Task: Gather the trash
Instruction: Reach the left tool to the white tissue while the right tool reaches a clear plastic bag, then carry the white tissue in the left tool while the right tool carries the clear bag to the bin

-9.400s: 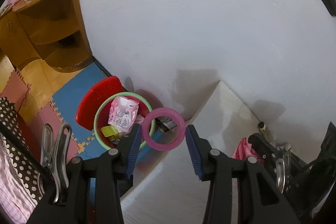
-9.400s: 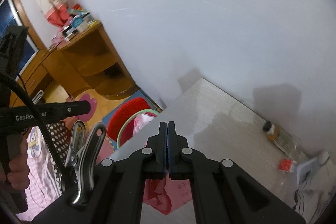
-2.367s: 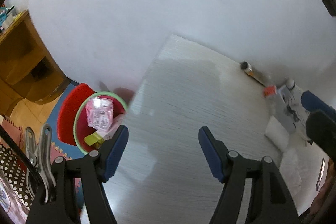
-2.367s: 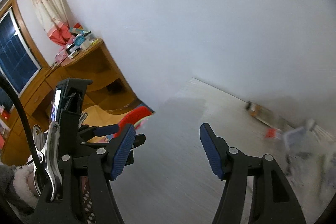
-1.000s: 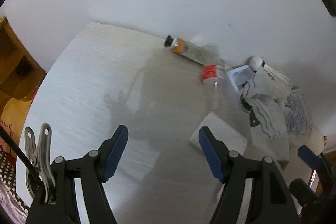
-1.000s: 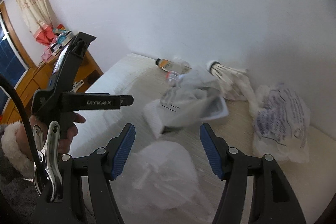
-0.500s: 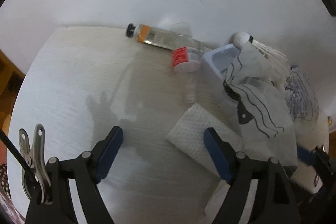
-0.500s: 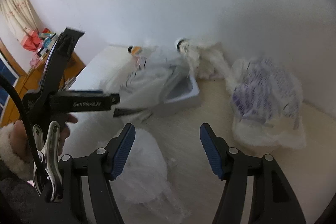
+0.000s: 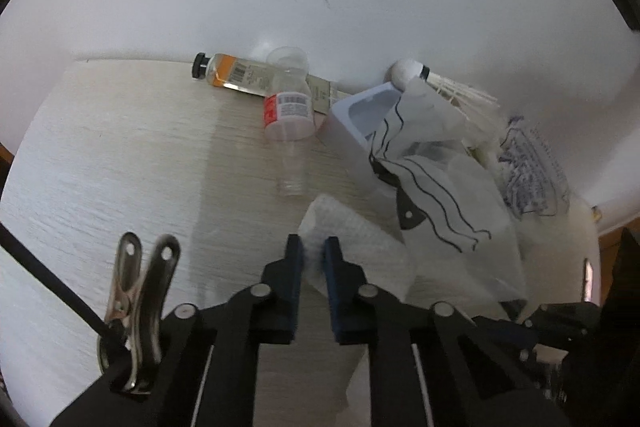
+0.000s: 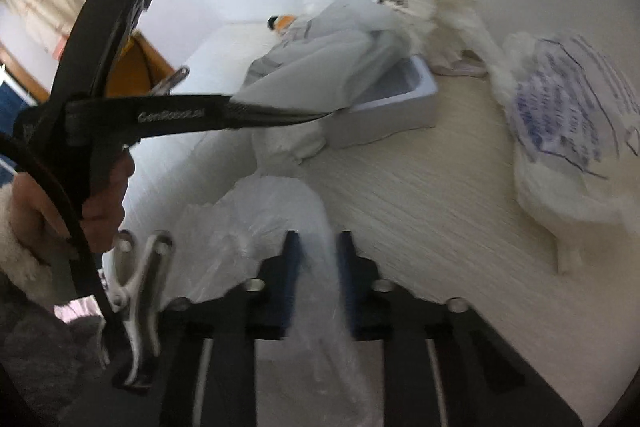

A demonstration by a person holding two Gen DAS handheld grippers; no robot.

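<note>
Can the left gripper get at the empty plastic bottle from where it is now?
Probably not yet: the left gripper has just closed on the white paper towel. The plastic bottle lies just beyond on bare table, nothing covering it, so the path looks free once emptied.

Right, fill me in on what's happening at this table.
A person with a gripper in each hand is clearing trash off the table. The left gripper has just closed on the white paper towel; the right gripper has just closed on the clear plastic bag. The empty bottle, tube and printed bag await collection.
</note>
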